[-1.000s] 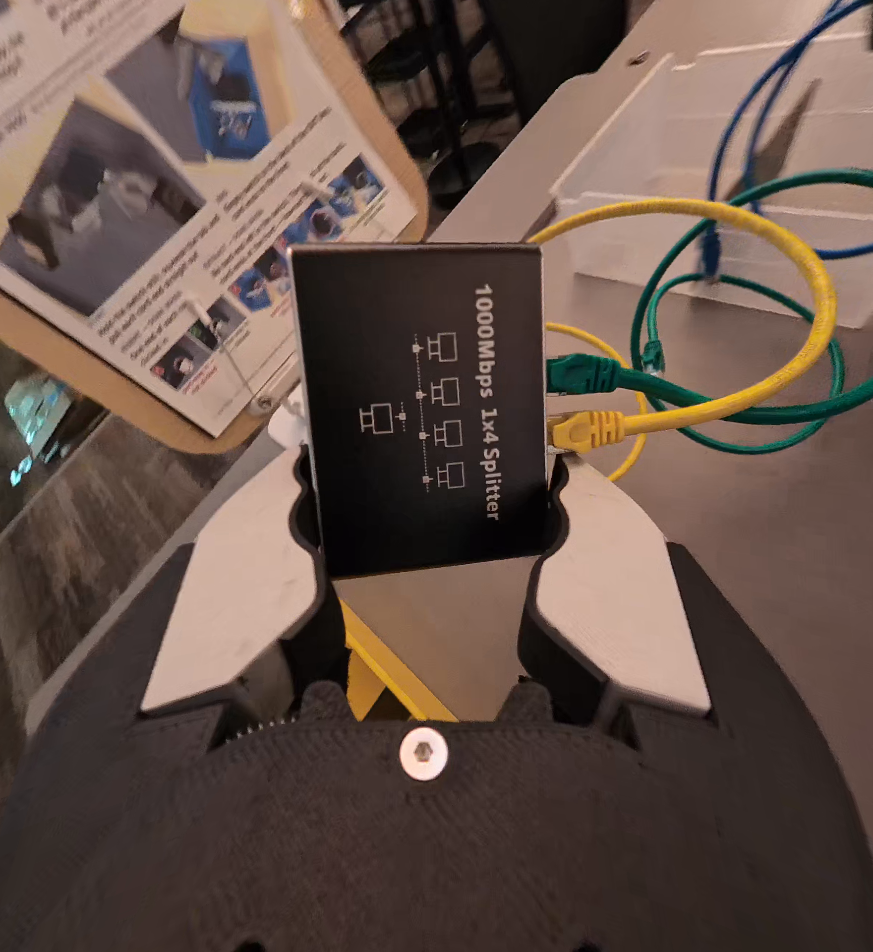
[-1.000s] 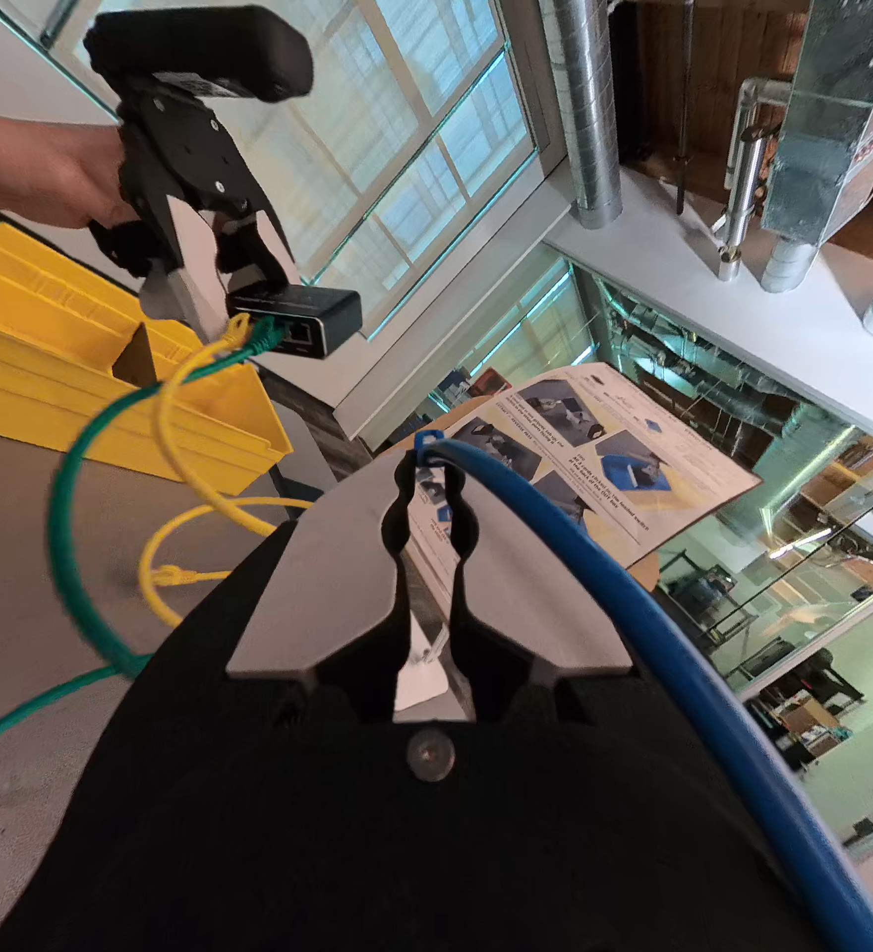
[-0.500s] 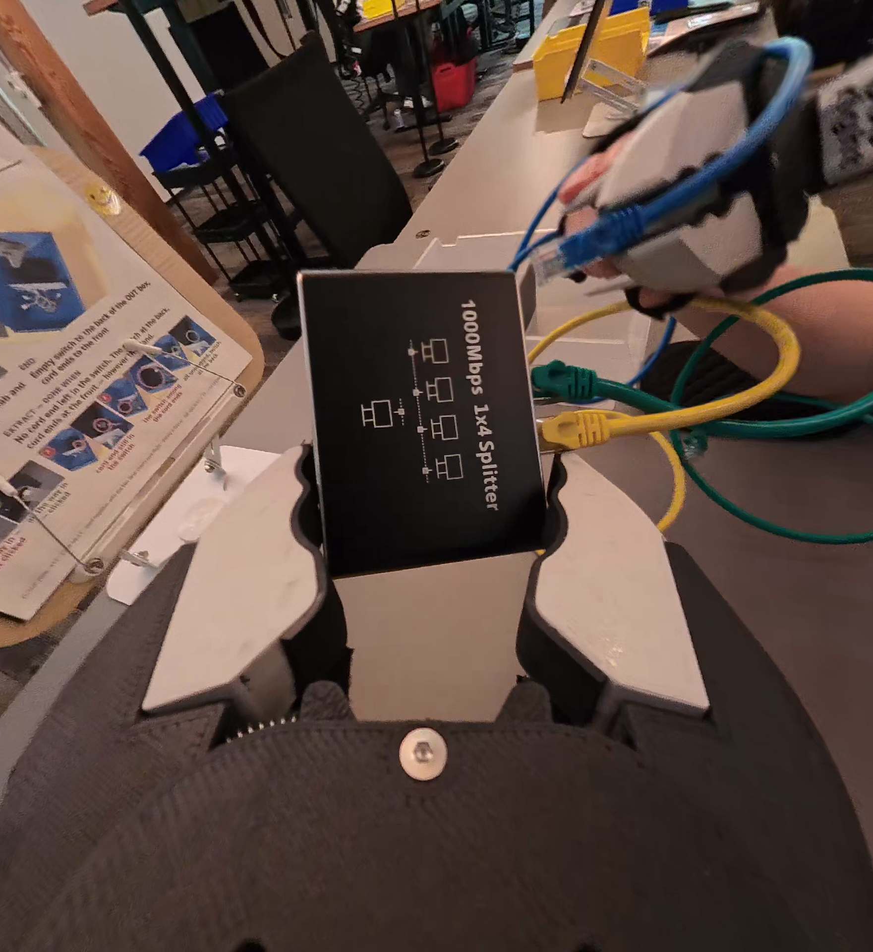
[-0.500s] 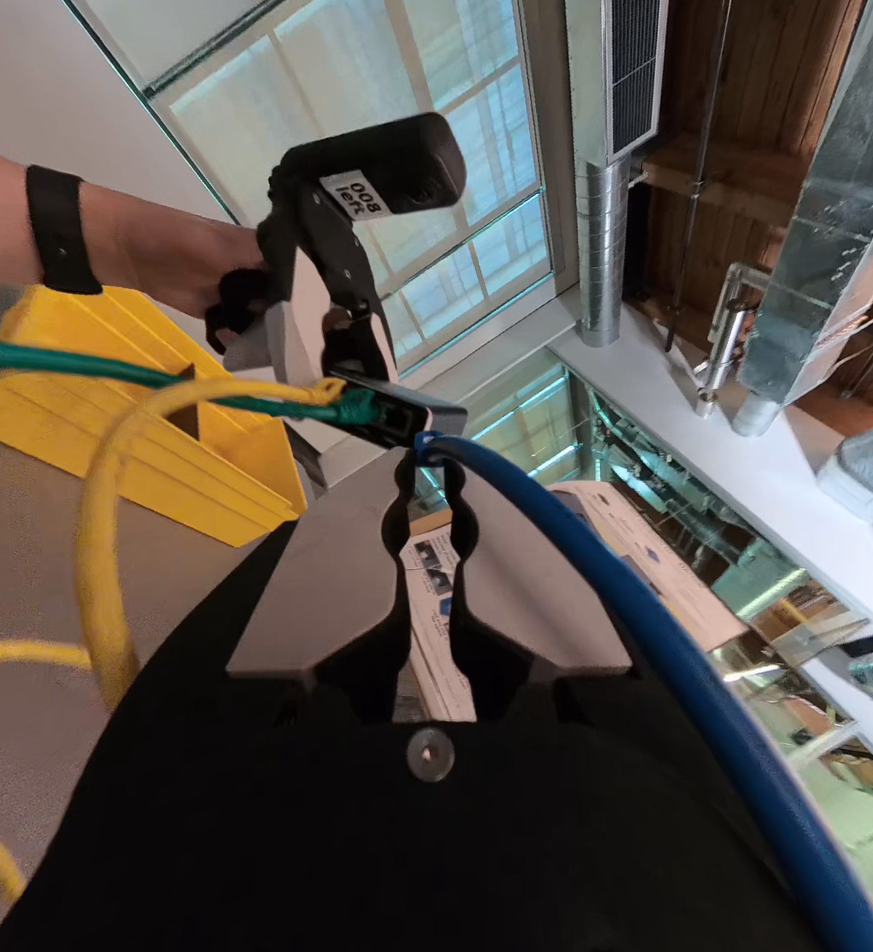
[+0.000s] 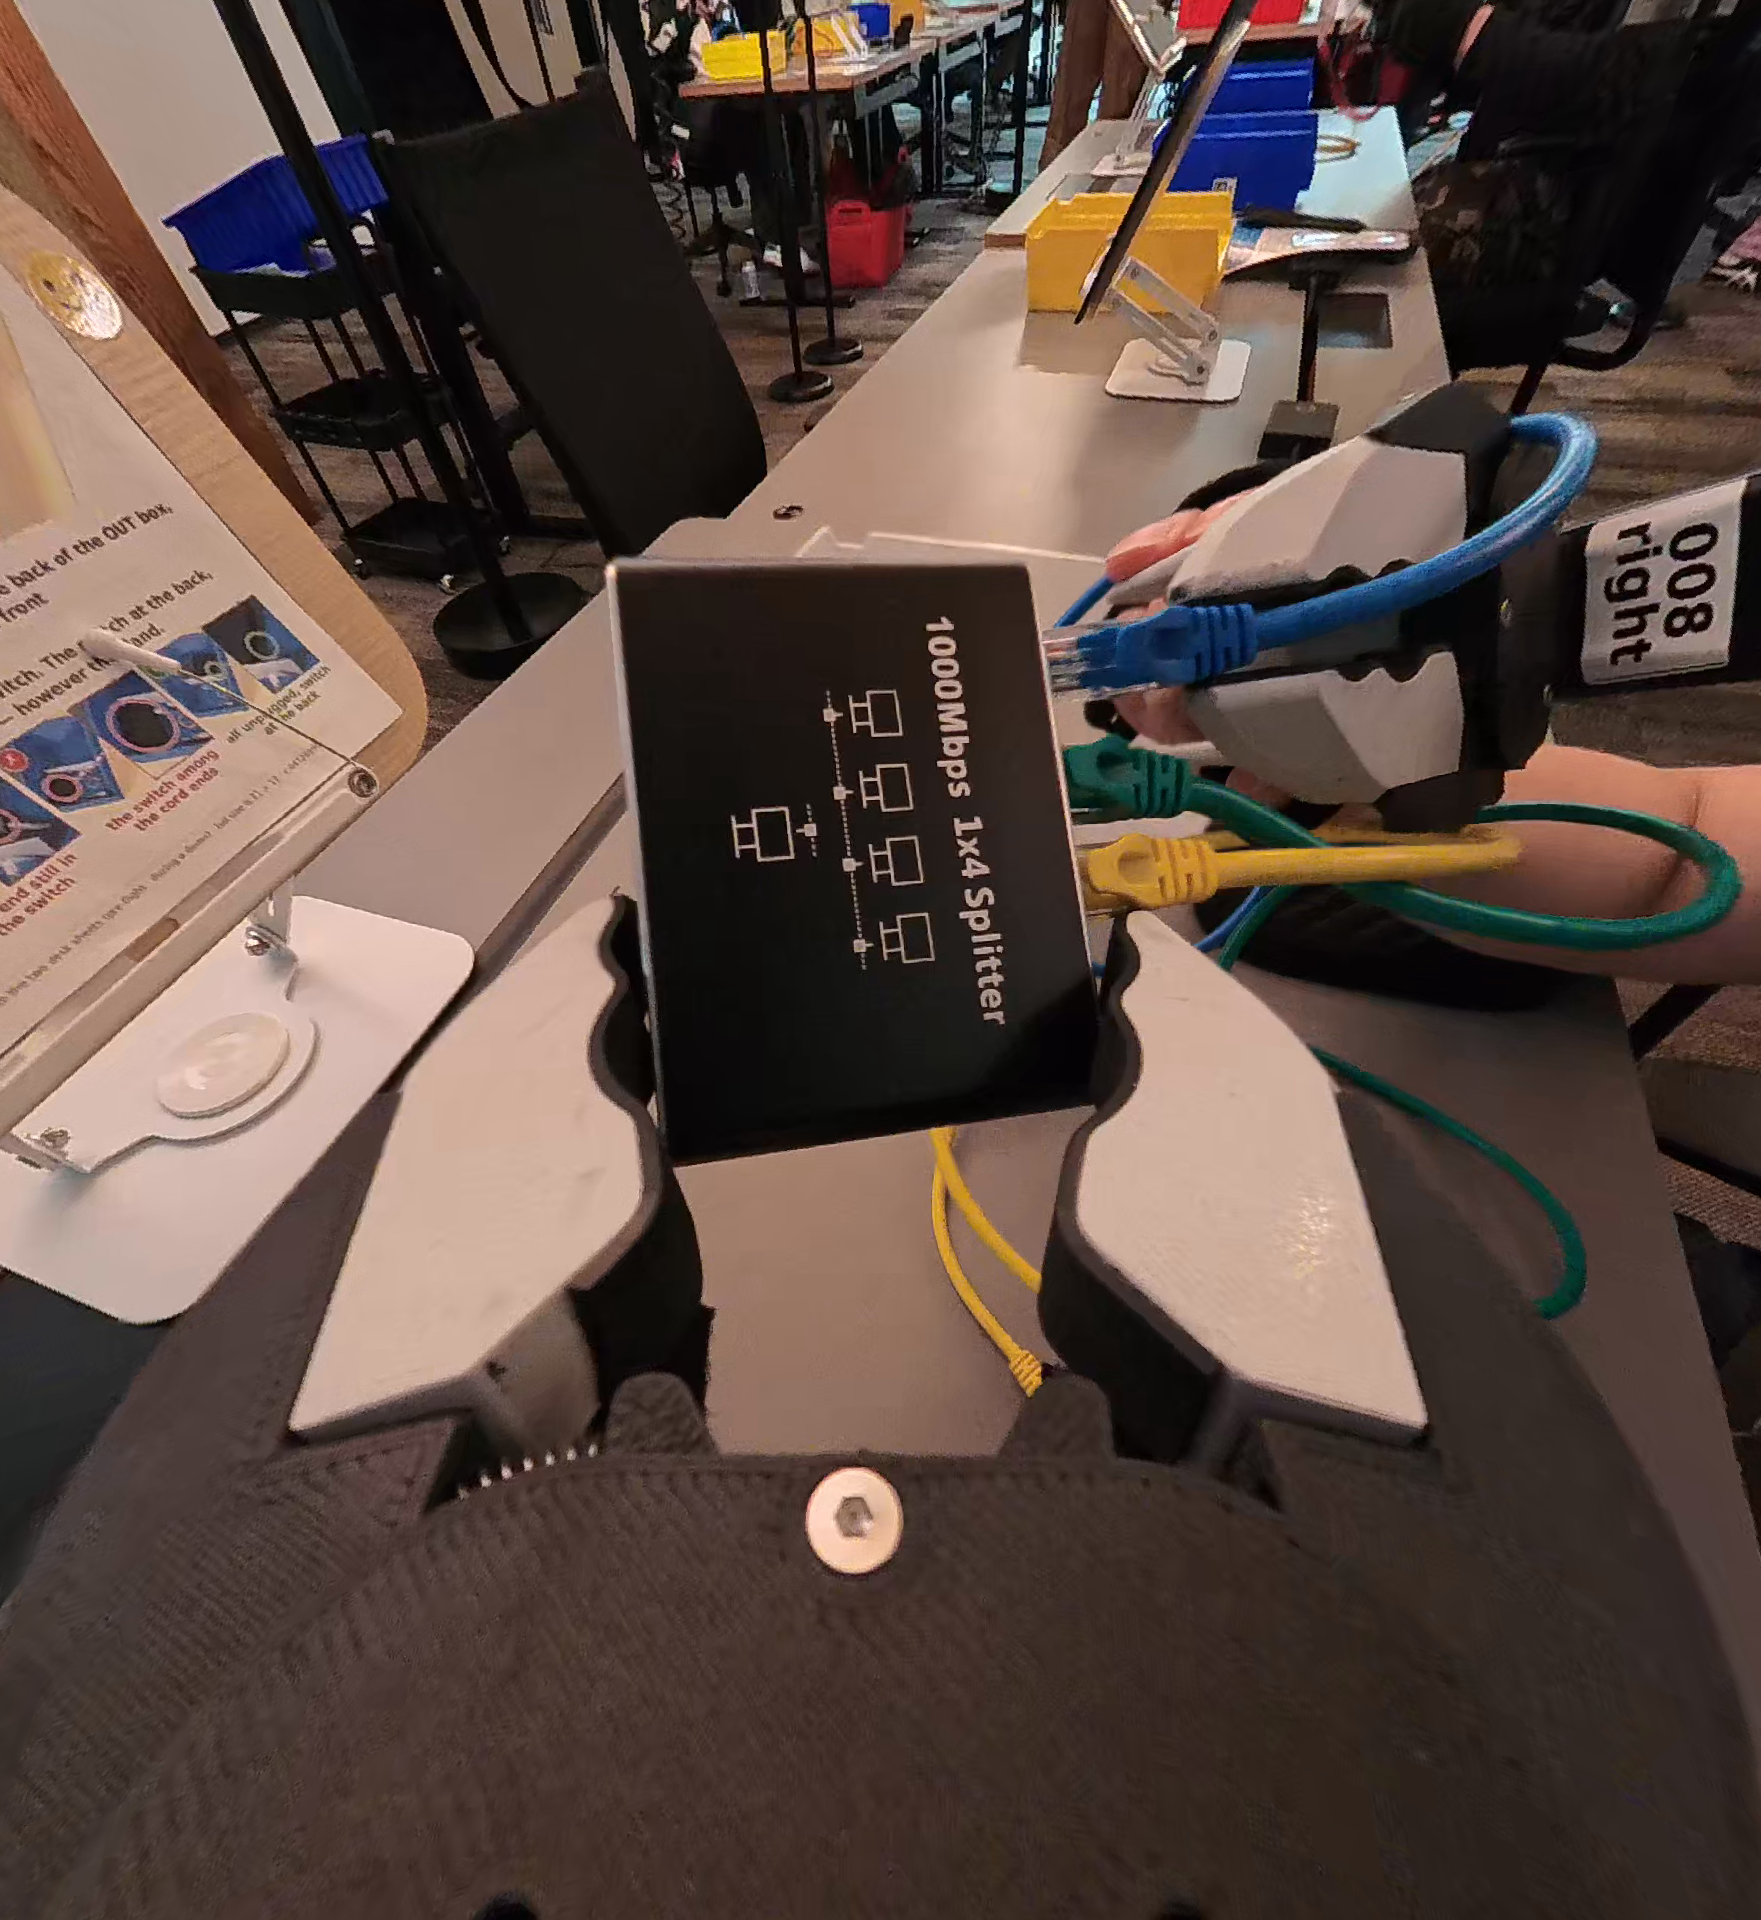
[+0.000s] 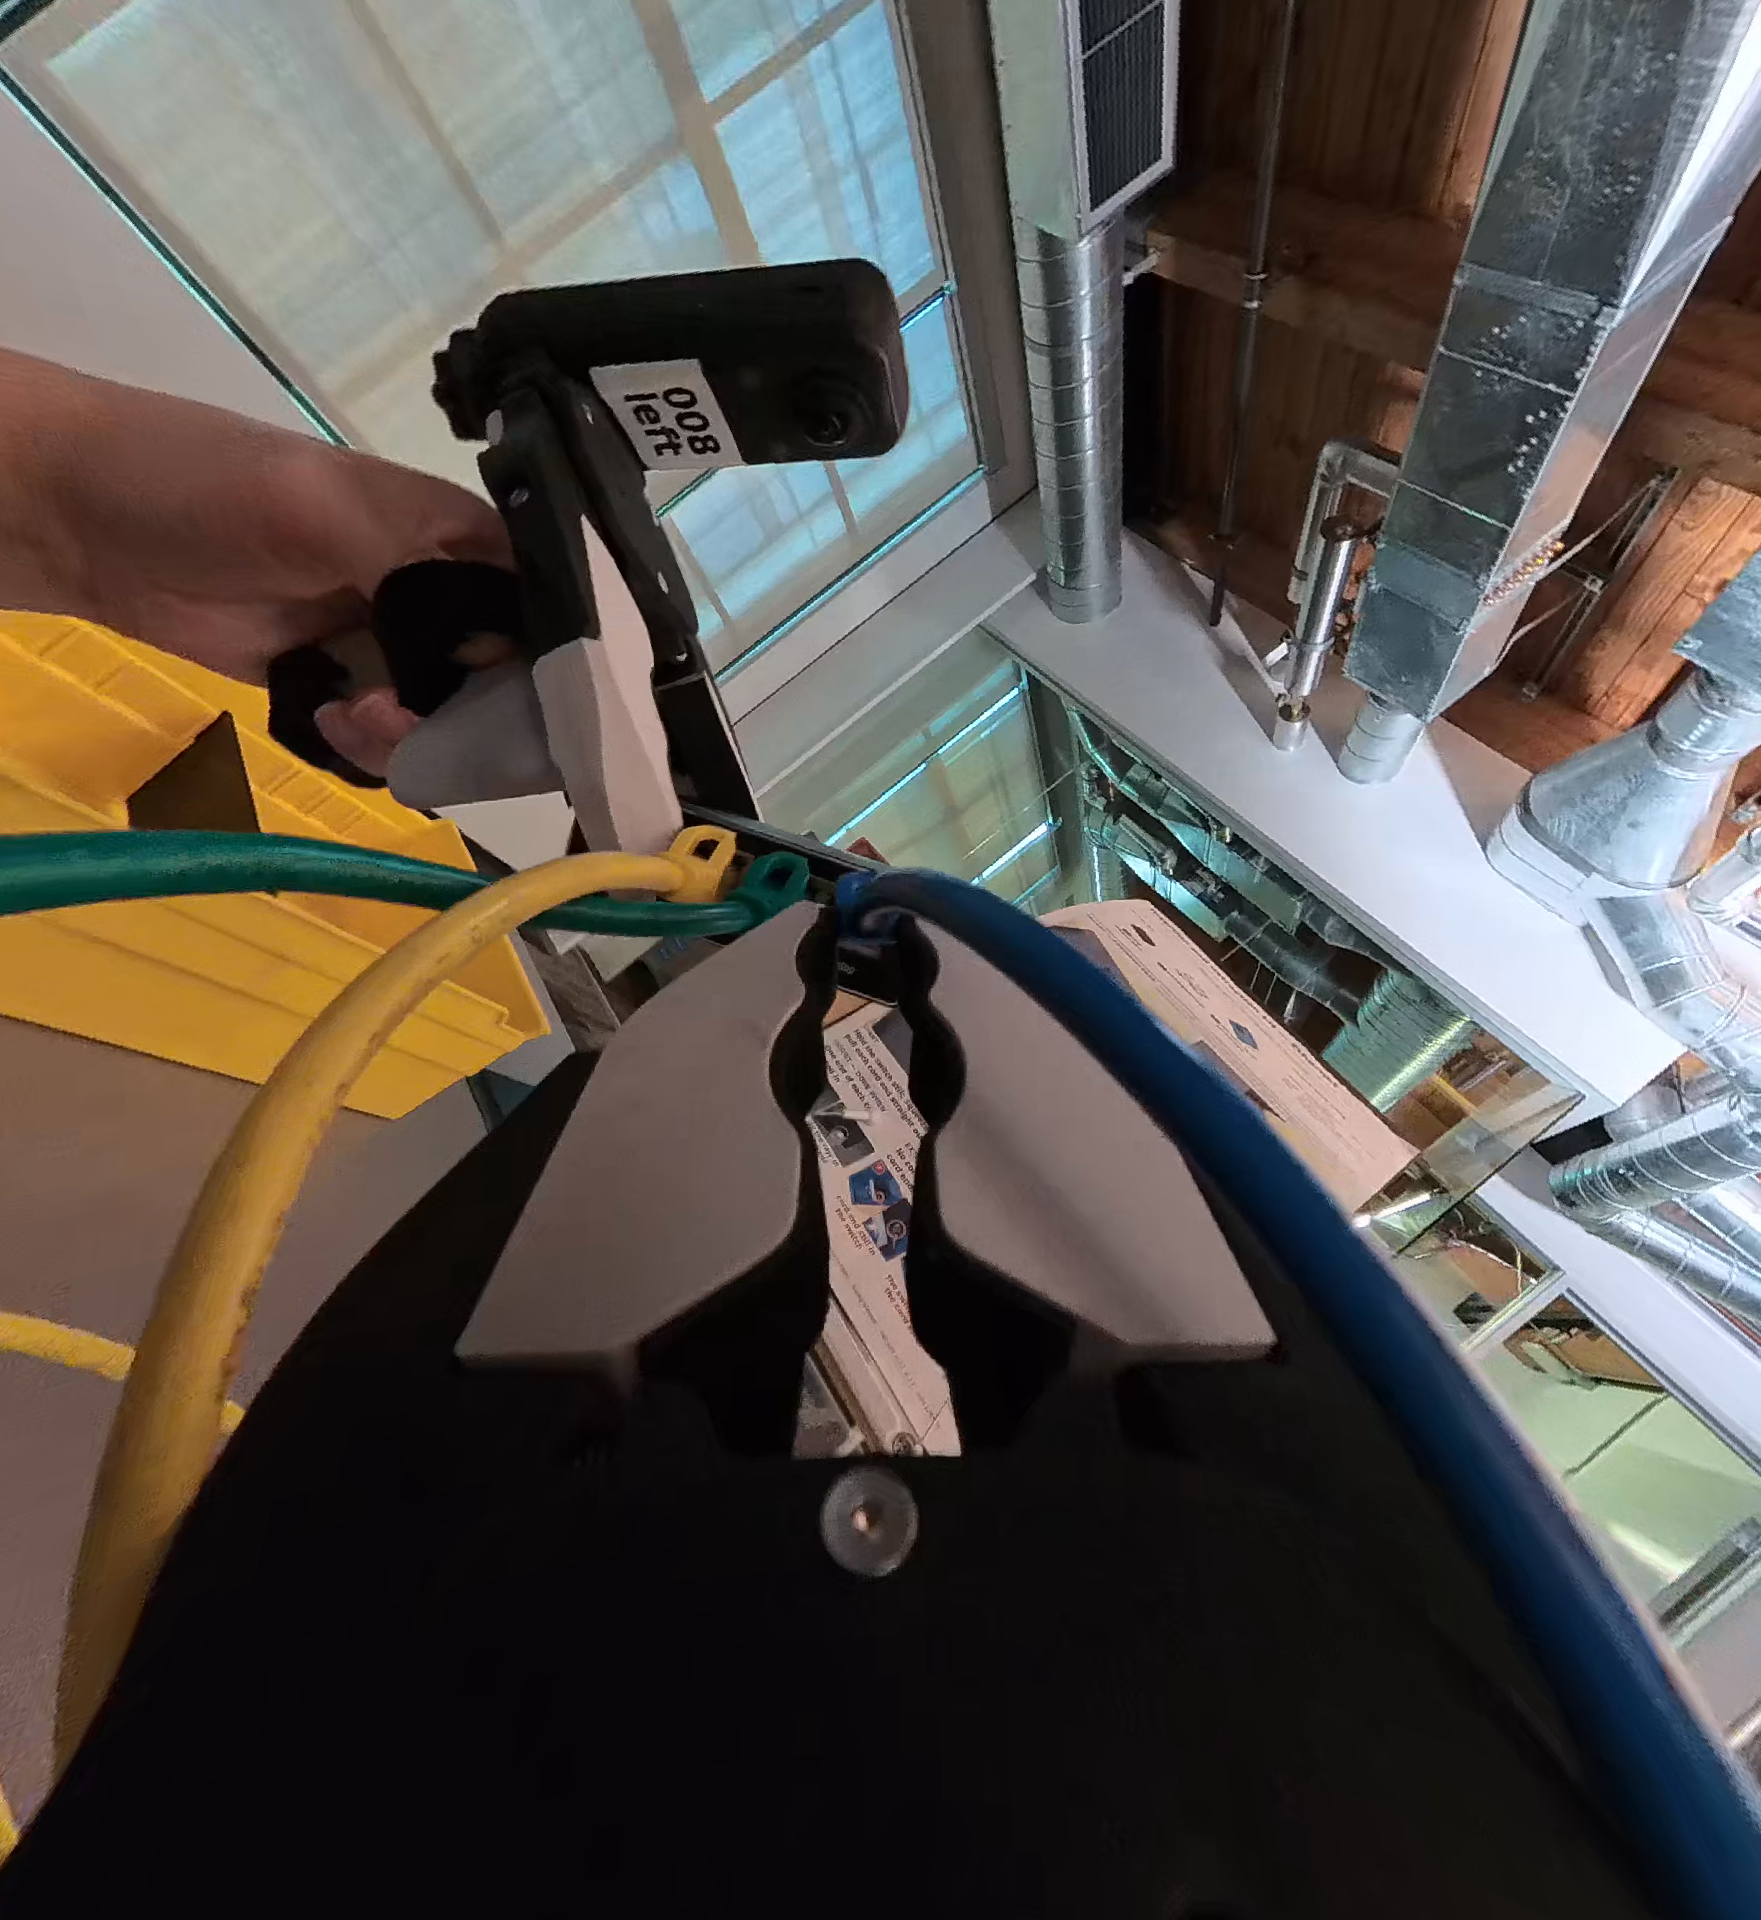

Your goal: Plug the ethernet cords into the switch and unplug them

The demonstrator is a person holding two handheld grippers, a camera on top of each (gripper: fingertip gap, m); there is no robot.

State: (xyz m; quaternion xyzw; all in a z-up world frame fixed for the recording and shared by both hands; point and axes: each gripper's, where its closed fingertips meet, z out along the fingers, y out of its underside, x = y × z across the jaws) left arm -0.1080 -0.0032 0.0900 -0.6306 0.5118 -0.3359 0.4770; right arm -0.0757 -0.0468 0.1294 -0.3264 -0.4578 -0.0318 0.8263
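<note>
Left gripper [image 5: 871,1023] fingers clamp the black switch [image 5: 850,852] above the table [image 5: 969,447]; green cord [image 5: 1136,777] and yellow cord [image 5: 1156,871] are plugged in. Right gripper [image 5: 1182,665] fingers pinch the blue cord [image 5: 1167,644], its plug at the switch's side port.

Your black switch [image 5: 855,852] is held up off the table.
Green cord [image 5: 1136,779] and yellow cord [image 5: 1156,871] sit plugged in; the blue plug [image 5: 1146,649] meets the next port.

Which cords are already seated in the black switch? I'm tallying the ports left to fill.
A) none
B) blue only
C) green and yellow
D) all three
C: in the left wrist view the green cord and yellow cord sit in the switch, while the blue cord, pinched in the right hand-held gripper, has its clear tip just short of the port.
</note>
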